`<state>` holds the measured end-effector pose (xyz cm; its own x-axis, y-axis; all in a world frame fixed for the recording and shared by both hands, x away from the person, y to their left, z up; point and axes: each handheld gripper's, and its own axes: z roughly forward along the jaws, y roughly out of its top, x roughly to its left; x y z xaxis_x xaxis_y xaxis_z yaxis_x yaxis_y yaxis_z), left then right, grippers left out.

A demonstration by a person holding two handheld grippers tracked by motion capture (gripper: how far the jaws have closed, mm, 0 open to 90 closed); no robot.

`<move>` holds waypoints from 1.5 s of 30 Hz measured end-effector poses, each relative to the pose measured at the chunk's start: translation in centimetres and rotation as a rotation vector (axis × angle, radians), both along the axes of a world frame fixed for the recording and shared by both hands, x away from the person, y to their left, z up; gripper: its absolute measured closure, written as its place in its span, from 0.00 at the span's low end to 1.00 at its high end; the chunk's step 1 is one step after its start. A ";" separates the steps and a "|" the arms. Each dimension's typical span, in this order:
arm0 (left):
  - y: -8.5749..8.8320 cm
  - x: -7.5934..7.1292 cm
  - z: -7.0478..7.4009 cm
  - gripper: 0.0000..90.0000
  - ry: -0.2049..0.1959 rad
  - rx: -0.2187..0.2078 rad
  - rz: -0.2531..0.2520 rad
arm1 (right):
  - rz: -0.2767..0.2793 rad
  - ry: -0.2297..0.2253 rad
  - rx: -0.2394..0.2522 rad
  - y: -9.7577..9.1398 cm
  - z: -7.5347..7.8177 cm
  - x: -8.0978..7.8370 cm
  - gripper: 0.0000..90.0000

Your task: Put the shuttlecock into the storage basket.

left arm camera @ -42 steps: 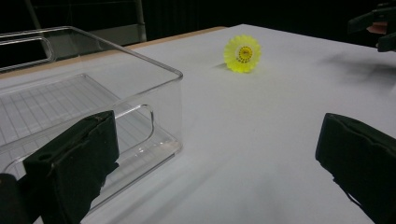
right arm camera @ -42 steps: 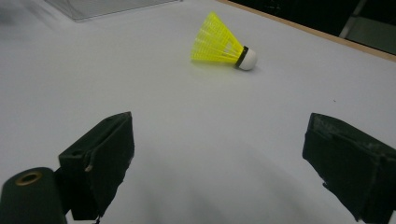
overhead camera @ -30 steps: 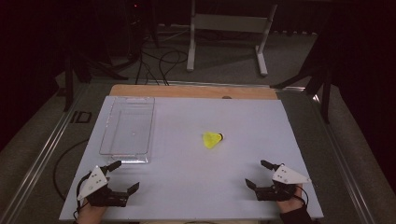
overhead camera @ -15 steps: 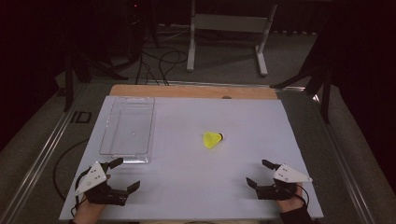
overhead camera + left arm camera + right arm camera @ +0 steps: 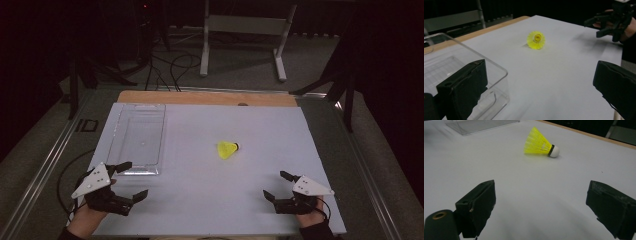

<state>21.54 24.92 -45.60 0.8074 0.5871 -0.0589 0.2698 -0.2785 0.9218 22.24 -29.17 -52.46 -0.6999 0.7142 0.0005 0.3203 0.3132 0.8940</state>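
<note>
Both grippers barely shifted, left gripper (image 5: 128,181) and right gripper (image 5: 278,187) gaping empty, one shuttlecock (image 5: 227,149) well ahead between them, one clear tray (image 5: 137,137) far left.

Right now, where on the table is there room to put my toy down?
The widest bare patch lies between the left gripper and right gripper, below the yellow shuttlecock. Also free: right of the shuttlecock. The clear plastic tray takes up the left side.
</note>
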 end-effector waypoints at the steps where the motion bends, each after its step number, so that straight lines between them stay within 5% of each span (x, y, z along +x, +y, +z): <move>1: -0.2 0.2 0.2 0.00 0.003 0.011 -0.013 | 0.001 -0.001 -0.001 0.0 0.0 0.0 0.10; 16: -3.9 3.0 1.9 0.00 0.044 0.147 -0.157 | 0.008 0.005 0.001 0.1 0.1 -0.1 0.10; 27: -6.0 5.1 2.5 0.00 0.090 0.226 -0.207 | 0.010 0.007 0.001 0.1 0.0 -0.1 0.10; 36: -8.2 6.5 2.6 0.00 0.171 0.263 -0.261 | 0.014 0.011 0.001 0.1 0.0 0.0 0.10; 45: -10.8 7.6 2.7 0.00 0.189 0.324 -0.293 | 0.021 0.020 0.003 0.2 -0.1 0.0 0.10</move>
<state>29.16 14.17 -42.91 0.9345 0.3486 -0.0718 0.2913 -0.6331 0.7172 22.20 -29.00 -52.54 -0.7146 0.6994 0.0164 0.3312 0.3176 0.8885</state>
